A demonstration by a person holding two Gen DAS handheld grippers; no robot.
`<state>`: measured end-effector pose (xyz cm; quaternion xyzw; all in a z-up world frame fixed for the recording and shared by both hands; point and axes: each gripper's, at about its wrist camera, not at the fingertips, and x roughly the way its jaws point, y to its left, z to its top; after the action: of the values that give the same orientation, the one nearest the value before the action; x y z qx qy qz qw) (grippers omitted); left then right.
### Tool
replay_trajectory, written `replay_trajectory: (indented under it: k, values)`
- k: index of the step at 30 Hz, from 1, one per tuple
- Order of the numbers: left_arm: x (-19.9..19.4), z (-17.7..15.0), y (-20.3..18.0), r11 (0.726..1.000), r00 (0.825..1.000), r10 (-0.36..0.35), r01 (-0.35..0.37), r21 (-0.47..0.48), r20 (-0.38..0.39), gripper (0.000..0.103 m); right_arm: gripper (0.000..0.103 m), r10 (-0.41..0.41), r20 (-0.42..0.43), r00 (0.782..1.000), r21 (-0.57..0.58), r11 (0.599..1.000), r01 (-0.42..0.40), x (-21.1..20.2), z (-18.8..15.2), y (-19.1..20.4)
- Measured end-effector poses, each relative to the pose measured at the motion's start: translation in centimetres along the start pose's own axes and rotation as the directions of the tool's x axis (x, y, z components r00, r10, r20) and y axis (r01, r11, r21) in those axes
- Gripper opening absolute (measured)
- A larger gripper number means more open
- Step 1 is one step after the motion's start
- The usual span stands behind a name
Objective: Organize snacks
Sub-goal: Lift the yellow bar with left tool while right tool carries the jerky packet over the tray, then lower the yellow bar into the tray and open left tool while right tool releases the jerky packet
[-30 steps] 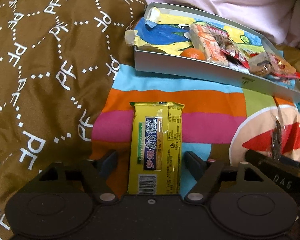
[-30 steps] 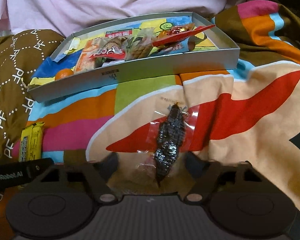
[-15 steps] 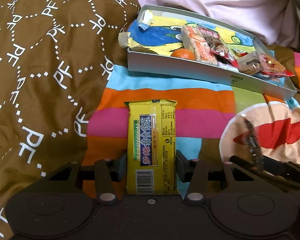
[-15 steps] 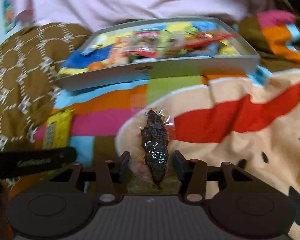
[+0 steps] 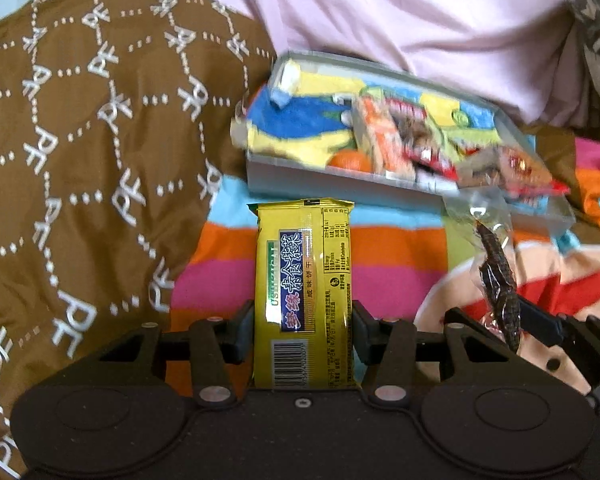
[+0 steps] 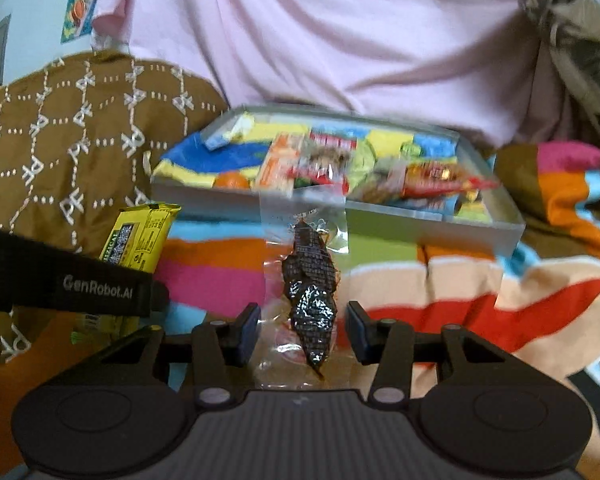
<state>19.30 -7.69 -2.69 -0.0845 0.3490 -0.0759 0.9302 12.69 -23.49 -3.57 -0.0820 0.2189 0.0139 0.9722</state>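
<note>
My left gripper (image 5: pixel 303 330) is shut on a yellow cracker packet (image 5: pixel 304 280) and holds it lifted above the striped blanket. My right gripper (image 6: pixel 303 330) is shut on a clear packet of dark dried snack (image 6: pixel 310 280), also lifted; that packet shows at the right of the left wrist view (image 5: pixel 498 280). The yellow packet and left gripper show at the left of the right wrist view (image 6: pixel 139 244). Ahead lies a shallow grey box (image 5: pixel 340 184) (image 6: pixel 440 228) holding several wrapped snacks and a small orange (image 5: pixel 350 160).
A brown quilted cover (image 5: pixel 79 180) rises on the left. A colourful striped blanket (image 5: pixel 400 256) lies under the grippers. A pink cloth (image 6: pixel 320 40) hangs behind the box.
Both grippers closed on their packets and lifted them off the blanket. Both have moved forward, toward the grey box.
</note>
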Motion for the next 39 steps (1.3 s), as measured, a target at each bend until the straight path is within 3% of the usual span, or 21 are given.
replay_trajectory:
  k: [6,10,19,26,32,39]
  values:
    - [-1.0,4.3,-0.9,1.0,0.996,0.015,-0.015,0.0,0.092,0.05,0.051,-0.038,0.164,0.986,0.022,0.999,0.035,0.5,2.0,-1.1]
    - [-0.5,7.6,-1.5,1.0,0.99,0.029,-0.027,-0.012,0.136,0.05,0.051,-0.06,0.238,0.969,0.128,0.991,0.03,1.7,4.0,-3.2]
    - [2.8,13.2,-2.7,0.998,0.981,0.062,-0.065,0.01,0.184,0.05,0.051,-0.002,0.374,0.927,0.253,0.962,-0.1,4.3,9.0,-6.4]
    - [7.2,14.3,-3.0,0.995,0.989,0.091,-0.096,0.039,0.117,0.05,0.051,0.058,0.374,0.926,0.281,0.944,-0.173,7.6,10.4,-8.1]
    - [9.9,14.2,-3.2,0.992,0.992,0.108,-0.112,0.058,0.068,0.05,0.051,0.097,0.294,0.951,0.325,0.925,-0.195,11.1,10.4,-9.2]
    - [11.0,13.8,-3.6,0.99,0.991,0.117,-0.121,0.075,0.058,0.05,0.051,0.116,0.25,0.961,0.331,0.923,-0.198,12.8,10.0,-9.2]
